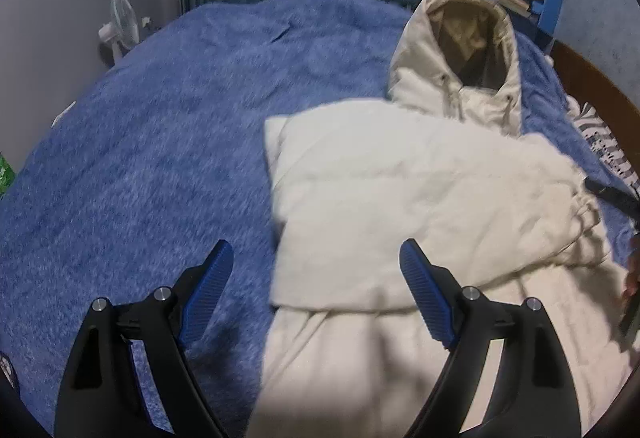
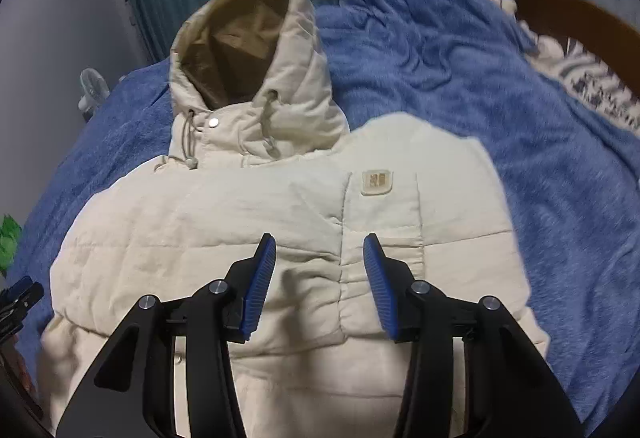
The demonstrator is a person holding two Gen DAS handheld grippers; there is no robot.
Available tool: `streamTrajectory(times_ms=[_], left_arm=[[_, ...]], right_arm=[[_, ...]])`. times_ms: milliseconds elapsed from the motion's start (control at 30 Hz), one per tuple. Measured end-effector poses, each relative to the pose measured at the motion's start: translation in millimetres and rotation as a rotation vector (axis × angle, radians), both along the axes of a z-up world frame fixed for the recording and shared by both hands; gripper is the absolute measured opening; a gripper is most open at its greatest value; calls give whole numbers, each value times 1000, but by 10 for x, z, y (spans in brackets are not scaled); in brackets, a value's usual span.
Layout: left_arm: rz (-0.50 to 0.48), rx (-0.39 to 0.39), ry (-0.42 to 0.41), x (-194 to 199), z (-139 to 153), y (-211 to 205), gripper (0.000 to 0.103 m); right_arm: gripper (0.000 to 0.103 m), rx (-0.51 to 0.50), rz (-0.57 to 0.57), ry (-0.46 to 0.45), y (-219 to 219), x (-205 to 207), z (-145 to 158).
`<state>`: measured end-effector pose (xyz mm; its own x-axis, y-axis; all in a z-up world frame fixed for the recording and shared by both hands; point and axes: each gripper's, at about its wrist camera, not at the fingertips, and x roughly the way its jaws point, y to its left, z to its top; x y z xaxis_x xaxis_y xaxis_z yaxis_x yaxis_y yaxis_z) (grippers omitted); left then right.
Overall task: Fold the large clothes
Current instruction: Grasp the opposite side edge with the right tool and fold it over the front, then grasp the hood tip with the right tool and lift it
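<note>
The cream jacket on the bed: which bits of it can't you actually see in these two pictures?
- Jacket hem: cut off by the bottom edge in both views, behind the right tongs and left tongs.
- Chest badge wording: right wrist view, too small and blurred.
- Inside the hood: both views, dark shadow.
- Front panel under the folded-over sleeve: left wrist view, covered.

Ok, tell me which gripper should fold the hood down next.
Probably the right gripper: it is open and points at the hood over the jacket. The left gripper, also open, sits off the jacket's edge.
</note>
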<state>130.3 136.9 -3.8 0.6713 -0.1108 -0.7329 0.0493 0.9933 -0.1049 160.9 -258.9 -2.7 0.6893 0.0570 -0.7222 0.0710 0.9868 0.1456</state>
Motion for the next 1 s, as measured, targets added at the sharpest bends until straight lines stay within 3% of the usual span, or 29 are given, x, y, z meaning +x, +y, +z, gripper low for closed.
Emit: streamTrajectory(times_ms=[133,267,567,700,800,900,1000], left_arm=[[-37,-47,35,321,-3,-193,81],[-70,29,39,638,-25,-460,81],[-106,20,120,971,-601,-666,88],[-90,30,120,959,-433,-676,87],[-170,37,23,930,-94,-836,87],[-242,121,-34,1084,154,-1017,87],[-251,171,-40,1406,227,-1098,87]], right_arm=[[44,-27,4,20,-16,90,-83],[46,-24,13,39,-32,149,-192],[48,-115,39,56,113,239,-473],[49,-132,40,49,134,251,-338],[56,-97,76,-55,108,268,-6],[67,-104,106,-128,94,503,280],[69,-94,110,-111,93,954,364]])
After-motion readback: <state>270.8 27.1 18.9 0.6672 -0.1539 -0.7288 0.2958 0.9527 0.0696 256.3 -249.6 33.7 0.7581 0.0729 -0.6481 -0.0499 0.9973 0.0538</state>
